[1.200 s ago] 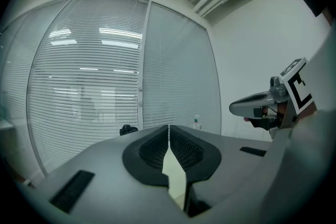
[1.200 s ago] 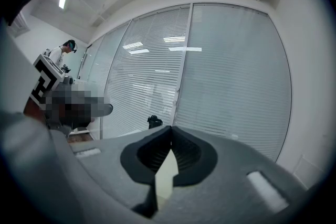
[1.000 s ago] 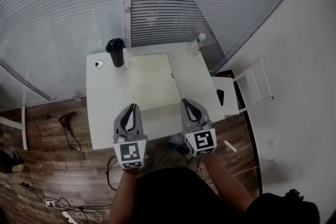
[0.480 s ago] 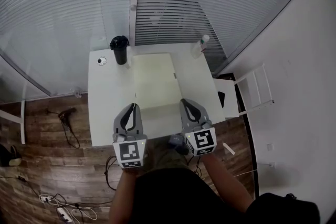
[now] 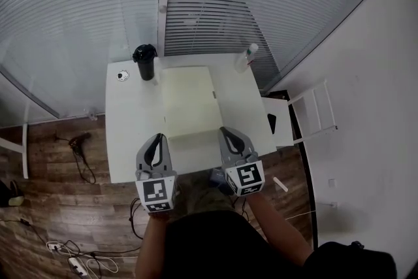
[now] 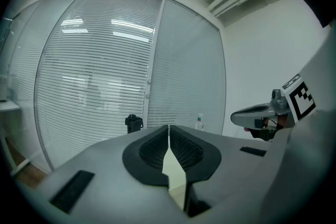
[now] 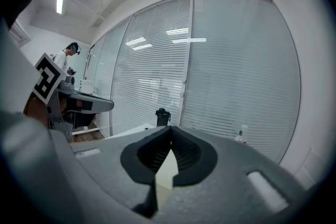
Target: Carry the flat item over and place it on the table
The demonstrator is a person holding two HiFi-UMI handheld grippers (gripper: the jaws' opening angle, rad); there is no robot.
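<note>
The square white table (image 5: 130,134) stands on a wooden floor (image 5: 59,206). A pale yellow sheet (image 5: 189,101) lies along its middle, reaching from the far edge to the near edge. A black lidded cup (image 5: 144,62) and a small round white object (image 5: 123,76) sit at the far left corner. A clear bottle (image 5: 246,57) stands at the far right.

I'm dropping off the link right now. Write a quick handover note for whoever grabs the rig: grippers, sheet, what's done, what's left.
Left gripper: shut on the near left edge of the pale sheet.
Right gripper: shut on its near right edge.
Sheet: spread over the white table, with the black cup and the clear bottle either side of its far end. I cannot tell whether it lies fully flat.
Done: sheet brought over the table.
Left: probably lower the near edge, open both grippers, back away.
</note>
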